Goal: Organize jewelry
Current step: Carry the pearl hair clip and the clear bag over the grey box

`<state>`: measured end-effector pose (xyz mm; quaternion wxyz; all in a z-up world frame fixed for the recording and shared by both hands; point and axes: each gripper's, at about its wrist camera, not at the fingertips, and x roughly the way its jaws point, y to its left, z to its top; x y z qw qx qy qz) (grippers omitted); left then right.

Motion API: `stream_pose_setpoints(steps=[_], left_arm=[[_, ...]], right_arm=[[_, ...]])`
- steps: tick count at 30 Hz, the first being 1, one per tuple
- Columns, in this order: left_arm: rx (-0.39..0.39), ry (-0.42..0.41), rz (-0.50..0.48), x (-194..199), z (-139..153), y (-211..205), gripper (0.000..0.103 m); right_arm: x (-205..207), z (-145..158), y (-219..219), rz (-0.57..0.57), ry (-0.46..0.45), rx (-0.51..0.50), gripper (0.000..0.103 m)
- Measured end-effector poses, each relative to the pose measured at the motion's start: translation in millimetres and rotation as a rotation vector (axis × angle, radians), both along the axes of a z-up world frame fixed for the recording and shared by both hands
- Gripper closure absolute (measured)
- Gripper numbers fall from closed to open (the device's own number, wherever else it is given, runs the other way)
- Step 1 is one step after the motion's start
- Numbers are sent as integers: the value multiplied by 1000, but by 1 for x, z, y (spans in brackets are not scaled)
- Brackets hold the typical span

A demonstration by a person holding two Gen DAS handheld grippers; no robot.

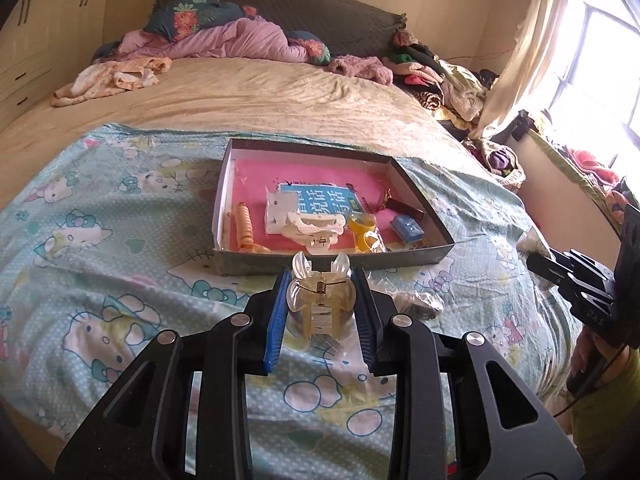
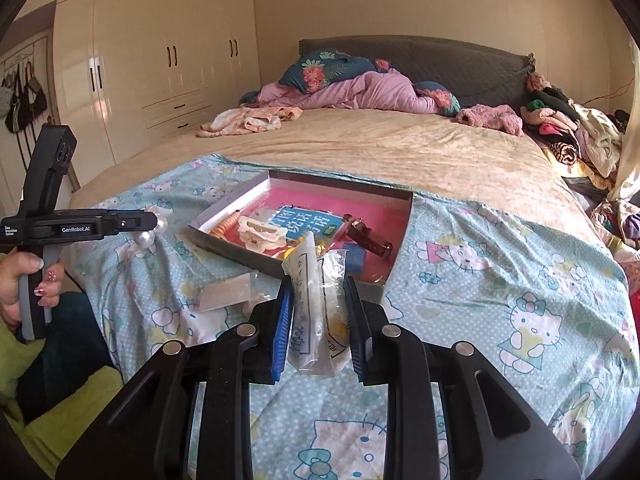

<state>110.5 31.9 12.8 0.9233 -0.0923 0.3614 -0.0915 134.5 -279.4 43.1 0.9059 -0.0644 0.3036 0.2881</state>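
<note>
We are well into the sorting: our box (image 1: 420, 258) on the bed already holds several clips and a watch, while our left gripper (image 1: 322, 300) clamps a clear claw clip (image 1: 320, 296) and our right gripper (image 2: 318, 320) pinches a plastic packet (image 2: 316, 312), both just short of it

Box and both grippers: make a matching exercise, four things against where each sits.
1. clear claw clip
2. plastic packet
3. white claw clip
4. brown watch

A. in the right gripper
B. box, right side
C. in the left gripper
D. box, middle

Pairs: 1-C, 2-A, 3-D, 4-B
</note>
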Motion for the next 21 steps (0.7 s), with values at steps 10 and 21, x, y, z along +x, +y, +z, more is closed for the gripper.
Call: stream_pose_setpoints(steps=[10, 21], left_arm=[[4, -59, 49, -13, 20, 19, 81], [1, -75, 73, -1, 21, 33, 81]], right_arm=[[-7, 27, 31, 72, -63, 4, 79], [11, 31, 61, 121, -72, 6, 79]])
